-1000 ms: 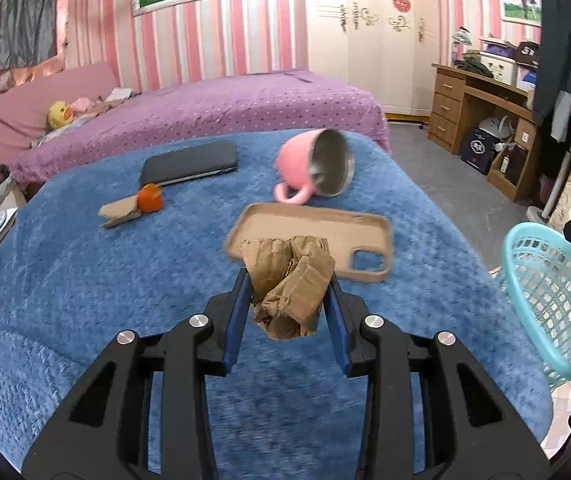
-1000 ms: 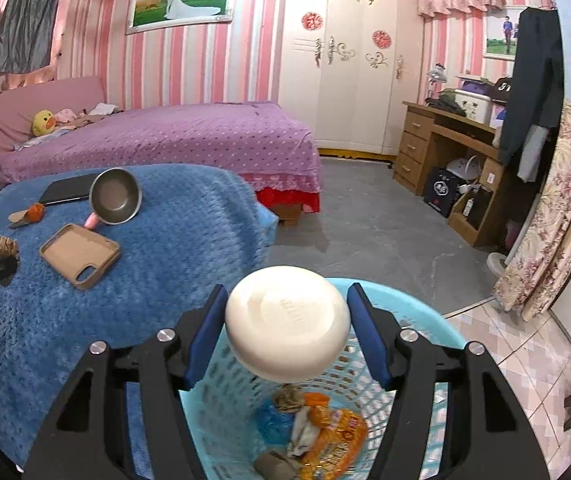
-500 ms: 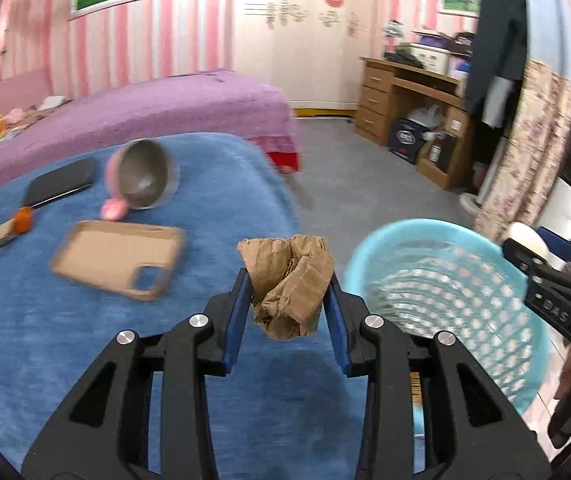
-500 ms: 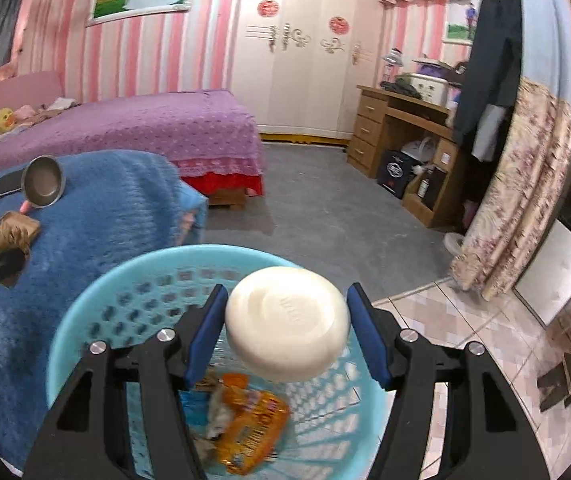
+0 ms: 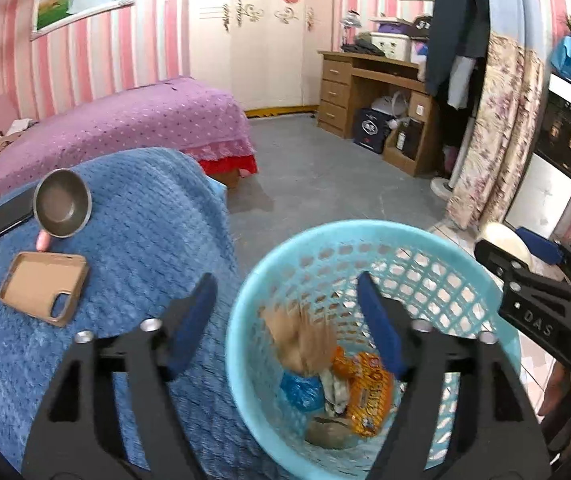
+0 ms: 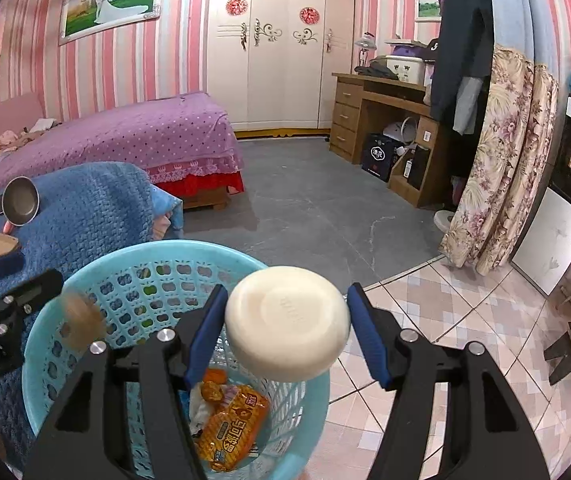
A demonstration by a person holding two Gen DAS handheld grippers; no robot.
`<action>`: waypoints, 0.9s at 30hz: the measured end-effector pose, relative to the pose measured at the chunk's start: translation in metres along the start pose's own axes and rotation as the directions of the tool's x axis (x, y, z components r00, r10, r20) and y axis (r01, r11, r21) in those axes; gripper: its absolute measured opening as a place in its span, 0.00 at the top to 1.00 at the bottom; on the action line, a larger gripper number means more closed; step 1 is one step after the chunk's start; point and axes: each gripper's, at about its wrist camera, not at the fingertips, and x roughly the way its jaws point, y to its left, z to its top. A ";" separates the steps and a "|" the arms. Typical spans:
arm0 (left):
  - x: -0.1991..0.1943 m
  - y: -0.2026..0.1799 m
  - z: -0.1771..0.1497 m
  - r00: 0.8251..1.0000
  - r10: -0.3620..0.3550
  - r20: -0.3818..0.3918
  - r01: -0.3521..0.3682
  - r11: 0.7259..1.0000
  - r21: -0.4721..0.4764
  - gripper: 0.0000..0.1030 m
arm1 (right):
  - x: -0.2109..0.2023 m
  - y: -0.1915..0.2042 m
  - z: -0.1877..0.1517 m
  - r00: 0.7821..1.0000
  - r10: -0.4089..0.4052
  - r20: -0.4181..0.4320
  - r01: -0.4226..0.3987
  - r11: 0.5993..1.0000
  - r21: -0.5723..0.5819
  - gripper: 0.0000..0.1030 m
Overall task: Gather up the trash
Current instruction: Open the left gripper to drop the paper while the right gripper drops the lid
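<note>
The crumpled brown paper wad (image 5: 299, 338) is a blur in mid-air inside the mouth of the turquoise plastic basket (image 5: 437, 240), touching neither blue pad above it. The left tongs (image 5: 285, 314) hang over the near-left part of the basket with their jaws spreading apart and nothing gripped between them. Under the falling wad, at the bottom of the basket, lie an orange snack packet (image 5: 365, 390), a blue wrapper (image 5: 301, 392), a scrap of white paper and a greyish lump.

The right tongs (image 6: 287, 326) stand over the basket's far-right rim, clamped about halfway on a round white bar of soap (image 6: 287, 322), one blue pad pressed to each side of it.

Left of the basket is the blue-blanketed bed (image 5: 145, 240), its edge just beside the basket wall. On the blanket, well away from the basket, rest a tan phone case (image 5: 41, 286), a pink mug (image 5: 62, 209) lying on its side with its steel inside showing, a dark flat phone (image 5: 5, 216) behind the mug, and a small orange thing at the very edge of view.

Beyond the basket are grey floor, a purple bed (image 5: 105, 132) and a wooden desk (image 5: 373, 92).
</note>
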 end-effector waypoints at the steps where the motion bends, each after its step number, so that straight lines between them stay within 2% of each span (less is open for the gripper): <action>1: 0.000 0.003 0.000 1.000 0.006 -0.002 -0.006 1.000 -0.005 0.21 | 0.000 0.002 0.000 1.000 0.005 0.002 -0.005 1.000 -0.002 0.41; 4: -0.002 0.022 0.002 0.999 0.040 0.002 -0.040 0.999 -0.037 0.15 | -0.001 0.008 0.000 1.000 0.015 0.004 -0.015 1.000 -0.010 0.41; 14: -0.019 0.083 0.000 0.986 0.169 0.005 -0.168 0.982 -0.086 0.08 | 0.001 0.037 0.001 0.997 0.074 0.006 -0.074 0.997 -0.009 0.40; 16: -0.023 0.093 -0.002 0.983 0.185 0.003 -0.183 0.978 -0.096 0.08 | -0.001 0.043 0.001 0.997 0.076 0.011 -0.076 0.997 -0.008 0.28; 19: -0.029 0.111 -0.006 0.979 0.205 -0.005 -0.204 0.972 -0.119 0.08 | -0.004 0.052 0.003 0.998 0.065 0.024 -0.065 0.998 -0.009 0.18; 27: -0.048 0.149 -0.012 0.965 0.263 0.009 -0.259 0.956 -0.139 0.07 | -0.004 0.066 0.009 0.999 0.040 0.021 -0.041 0.998 0.040 0.11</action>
